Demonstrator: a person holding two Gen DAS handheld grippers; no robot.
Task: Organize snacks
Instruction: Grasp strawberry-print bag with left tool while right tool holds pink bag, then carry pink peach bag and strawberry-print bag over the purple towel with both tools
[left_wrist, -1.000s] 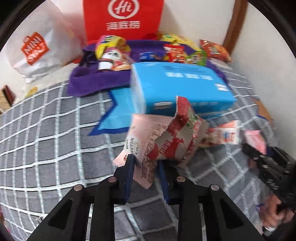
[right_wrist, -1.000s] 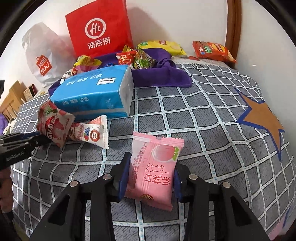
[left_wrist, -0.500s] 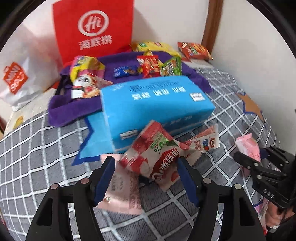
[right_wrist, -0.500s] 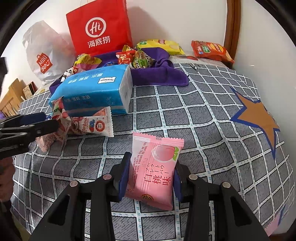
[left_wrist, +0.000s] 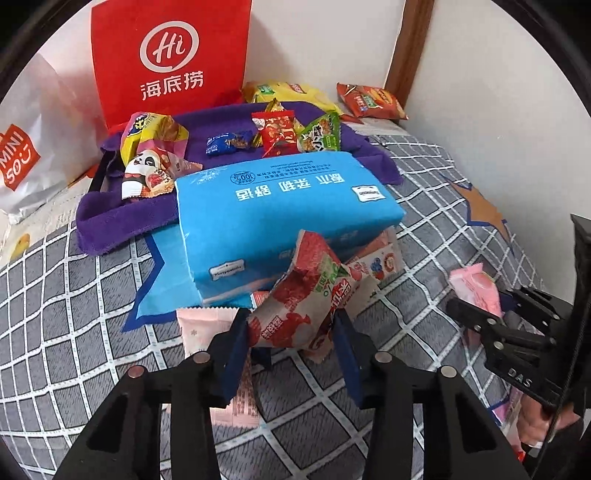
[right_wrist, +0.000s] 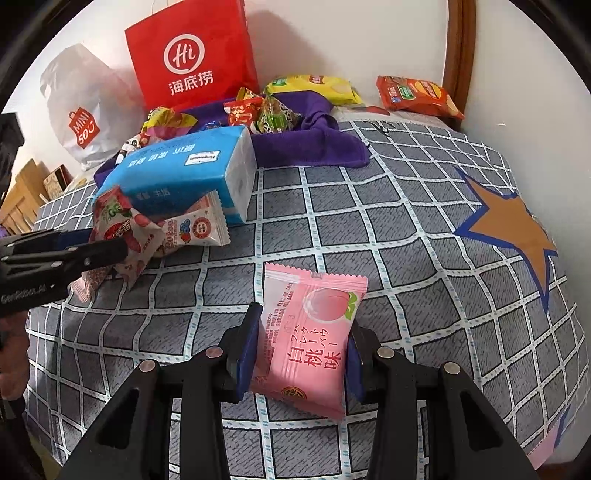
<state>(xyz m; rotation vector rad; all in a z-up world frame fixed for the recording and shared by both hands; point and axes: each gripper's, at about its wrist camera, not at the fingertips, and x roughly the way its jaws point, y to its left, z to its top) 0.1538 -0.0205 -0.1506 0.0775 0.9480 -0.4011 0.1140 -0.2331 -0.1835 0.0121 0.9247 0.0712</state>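
Note:
My left gripper (left_wrist: 291, 328) is shut on a red strawberry snack packet (left_wrist: 310, 295), held just above the bed in front of a blue tissue pack (left_wrist: 284, 210). The same packet (right_wrist: 122, 229) and the left gripper (right_wrist: 110, 249) show at the left of the right wrist view. My right gripper (right_wrist: 303, 350) is shut on a pink peach snack packet (right_wrist: 310, 339), also seen in the left wrist view (left_wrist: 476, 288). A pale pink packet (left_wrist: 207, 325) lies flat under the left gripper. A white blueberry packet (right_wrist: 195, 229) lies by the tissue pack.
A purple cloth (left_wrist: 110, 221) at the back holds several snacks, among them a panda packet (left_wrist: 147, 177). A red paper bag (left_wrist: 170, 55) and a white Miniso bag (right_wrist: 85, 110) stand by the wall. Yellow (right_wrist: 314, 86) and orange (right_wrist: 417, 94) chip bags lie at the far edge.
The left gripper let go of the pale pink packet, opened wide, then closed on the red strawberry packet. The right gripper has kept hold of the pink peach packet and barely moved.

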